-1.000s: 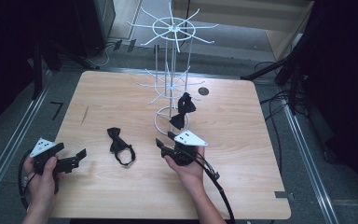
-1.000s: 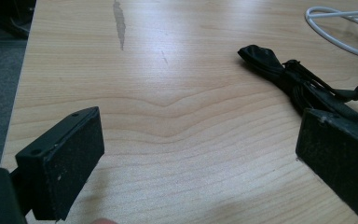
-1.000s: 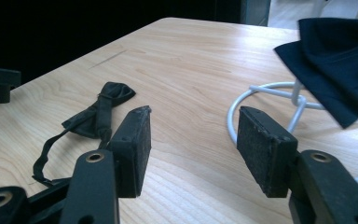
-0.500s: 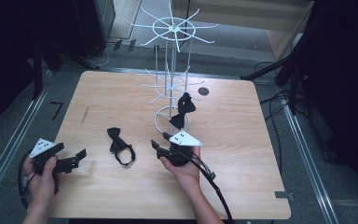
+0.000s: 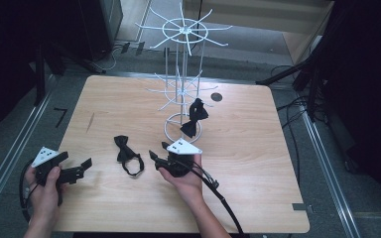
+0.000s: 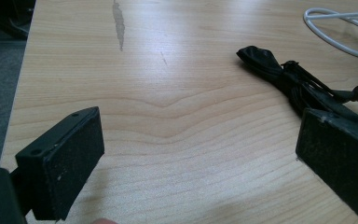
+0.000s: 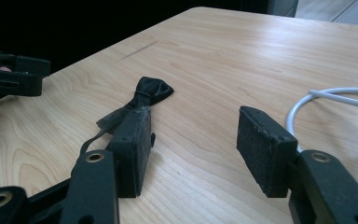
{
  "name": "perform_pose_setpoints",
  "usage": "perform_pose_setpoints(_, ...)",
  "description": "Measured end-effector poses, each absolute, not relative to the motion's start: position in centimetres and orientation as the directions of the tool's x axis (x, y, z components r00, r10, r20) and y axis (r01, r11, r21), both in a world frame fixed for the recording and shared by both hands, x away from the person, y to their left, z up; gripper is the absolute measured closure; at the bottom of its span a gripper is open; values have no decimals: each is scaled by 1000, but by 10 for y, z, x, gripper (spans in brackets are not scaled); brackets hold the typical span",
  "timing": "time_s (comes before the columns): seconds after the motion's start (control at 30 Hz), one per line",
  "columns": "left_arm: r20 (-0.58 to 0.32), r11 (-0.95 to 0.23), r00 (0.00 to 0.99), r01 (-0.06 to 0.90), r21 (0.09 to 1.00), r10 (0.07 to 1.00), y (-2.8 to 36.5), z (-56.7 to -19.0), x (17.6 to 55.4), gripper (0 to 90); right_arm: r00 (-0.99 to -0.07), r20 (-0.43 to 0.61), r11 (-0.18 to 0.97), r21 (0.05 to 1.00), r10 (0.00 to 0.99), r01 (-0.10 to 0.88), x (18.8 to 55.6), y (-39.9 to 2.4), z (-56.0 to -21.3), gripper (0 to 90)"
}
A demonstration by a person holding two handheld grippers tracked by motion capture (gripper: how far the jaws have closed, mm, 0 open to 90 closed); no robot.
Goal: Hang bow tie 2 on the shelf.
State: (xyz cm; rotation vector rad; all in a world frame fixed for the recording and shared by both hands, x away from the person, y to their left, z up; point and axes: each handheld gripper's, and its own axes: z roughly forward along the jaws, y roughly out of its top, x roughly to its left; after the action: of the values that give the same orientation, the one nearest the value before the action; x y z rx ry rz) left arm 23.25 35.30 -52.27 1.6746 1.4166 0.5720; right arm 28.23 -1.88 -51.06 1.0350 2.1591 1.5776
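Lying between two gaping claws, left claw (image 5: 82, 166) and right claw (image 5: 157, 156), a bow tie (image 5: 127, 154).

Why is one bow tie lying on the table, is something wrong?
Yes, a little odd. One black bow tie lies flat on the wooden table with its strap looped loose, while the other bow tie hangs on the white wire rack. Both open grippers hold nothing. Nothing looks broken or spilled.

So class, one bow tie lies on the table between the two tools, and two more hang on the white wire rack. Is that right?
Not quite: the high view shows one bow tie hanging on the white wire rack, not two. The other bow tie does lie on the table between the tools.
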Motion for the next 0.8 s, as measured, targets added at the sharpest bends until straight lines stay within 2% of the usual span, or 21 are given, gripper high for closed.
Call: perform_pose_setpoints(0.8,-174,0,255,564,826,951,353,-523,233,14,-717,201,238,855,668,461,283,18,-530,576)
